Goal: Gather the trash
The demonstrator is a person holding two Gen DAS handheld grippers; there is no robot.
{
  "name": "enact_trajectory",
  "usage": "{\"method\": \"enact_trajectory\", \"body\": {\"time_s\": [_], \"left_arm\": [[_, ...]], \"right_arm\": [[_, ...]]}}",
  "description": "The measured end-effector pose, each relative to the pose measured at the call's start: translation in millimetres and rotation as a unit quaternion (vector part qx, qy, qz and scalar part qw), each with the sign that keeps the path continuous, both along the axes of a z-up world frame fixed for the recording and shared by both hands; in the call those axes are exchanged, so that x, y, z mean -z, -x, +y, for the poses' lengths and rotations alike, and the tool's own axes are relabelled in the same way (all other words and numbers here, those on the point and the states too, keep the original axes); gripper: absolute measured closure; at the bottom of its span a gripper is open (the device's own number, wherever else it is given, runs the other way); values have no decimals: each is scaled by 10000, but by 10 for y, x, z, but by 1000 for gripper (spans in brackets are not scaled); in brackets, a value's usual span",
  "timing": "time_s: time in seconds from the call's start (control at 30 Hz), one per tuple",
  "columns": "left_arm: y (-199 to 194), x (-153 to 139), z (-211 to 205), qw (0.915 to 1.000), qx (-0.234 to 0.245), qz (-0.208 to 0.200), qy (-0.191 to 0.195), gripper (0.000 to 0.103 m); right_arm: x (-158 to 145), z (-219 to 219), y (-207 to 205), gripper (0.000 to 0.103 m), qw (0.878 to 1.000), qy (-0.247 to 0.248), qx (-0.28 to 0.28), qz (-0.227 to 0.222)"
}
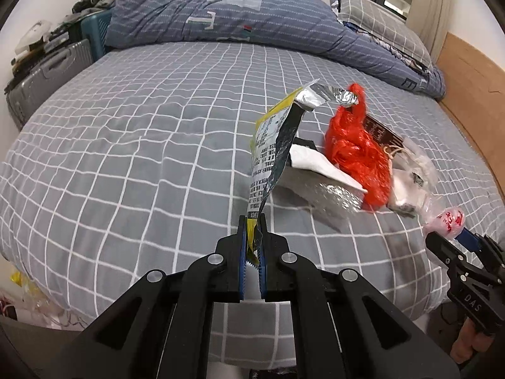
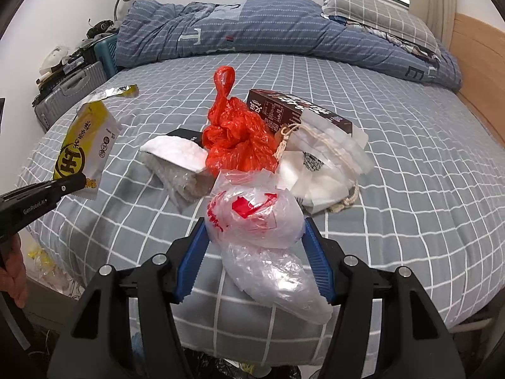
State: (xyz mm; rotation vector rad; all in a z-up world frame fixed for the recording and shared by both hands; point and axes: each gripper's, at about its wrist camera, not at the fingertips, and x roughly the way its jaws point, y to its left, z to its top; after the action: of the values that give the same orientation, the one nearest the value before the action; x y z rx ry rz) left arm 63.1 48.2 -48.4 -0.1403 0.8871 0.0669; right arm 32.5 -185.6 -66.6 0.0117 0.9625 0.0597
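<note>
Left gripper (image 1: 253,246) pinches yellow wrapper (image 1: 271,145); right gripper (image 2: 254,246) clasps clear bag (image 2: 252,218).

Open checked sheet (image 1: 126,164) left, trash pile (image 2: 252,145) crowding right, duvet (image 1: 221,19) behind

Yellow snack wrapper (image 1: 271,148), torn open, foil inside showing, hanging upright at left. Crumpled clear plastic bag (image 2: 252,218) with red print, near. Red bag (image 2: 236,135), brown carton (image 2: 296,110), white packaging (image 2: 322,164) heaped mid-bed.
</note>
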Motion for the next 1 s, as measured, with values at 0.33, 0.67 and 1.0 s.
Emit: {"method": "enact_trajectory", "body": {"time_s": [0.33,0.67,1.0], "left_arm": [[271,1,-171,9999,136,19,25,97],[531,36,-309,9996,204,71,182,97],[783,65,-453,9989,342,117,308,97]], "right_arm": [[-53,-24,228,45,10000,-10,51,-26],[-114,-21,379,45,10000,-17,79,-54],[-152,-13,611,45,9999,-17,123,-30]]}}
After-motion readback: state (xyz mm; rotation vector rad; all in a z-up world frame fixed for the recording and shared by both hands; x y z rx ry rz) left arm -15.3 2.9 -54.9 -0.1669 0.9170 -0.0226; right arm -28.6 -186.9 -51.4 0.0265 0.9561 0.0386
